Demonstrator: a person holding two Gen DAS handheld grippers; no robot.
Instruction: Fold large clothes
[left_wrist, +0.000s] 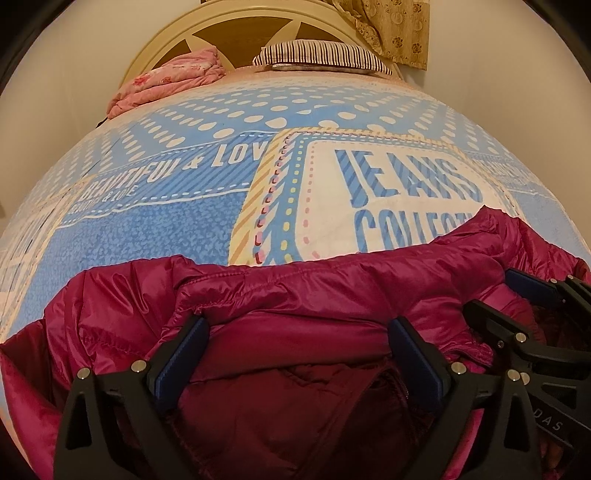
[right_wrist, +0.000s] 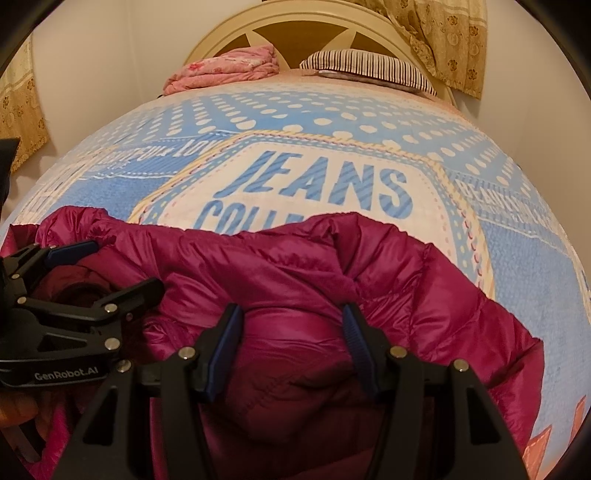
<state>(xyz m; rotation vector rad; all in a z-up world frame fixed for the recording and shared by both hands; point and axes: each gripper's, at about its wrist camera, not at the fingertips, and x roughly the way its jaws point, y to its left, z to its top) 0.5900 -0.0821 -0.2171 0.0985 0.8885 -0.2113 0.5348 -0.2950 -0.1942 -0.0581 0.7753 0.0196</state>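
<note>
the jacket (left_wrist: 280, 295) lies crosswise in the lower frame. left gripper (left_wrist: 299, 332) spread wide over it — pads not pressing; right gripper (right_wrist: 291, 321) half open, squeezing a puffy fold.

The left tongs (left_wrist: 297, 332) stand wide apart over a crumpled magenta puffer jacket (left_wrist: 314, 295) on the bed (left_wrist: 166, 221), pads clear of the fabric. The right tongs (left_wrist: 517, 295) reach in from the right edge. A striped pillow (left_wrist: 321, 55) lies by the headboard (left_wrist: 240, 22).

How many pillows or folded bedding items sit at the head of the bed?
2: a striped pillow on the right by the headboard, and a pink folded quilt to its left. More could be hidden beyond the bed's edge.
</note>
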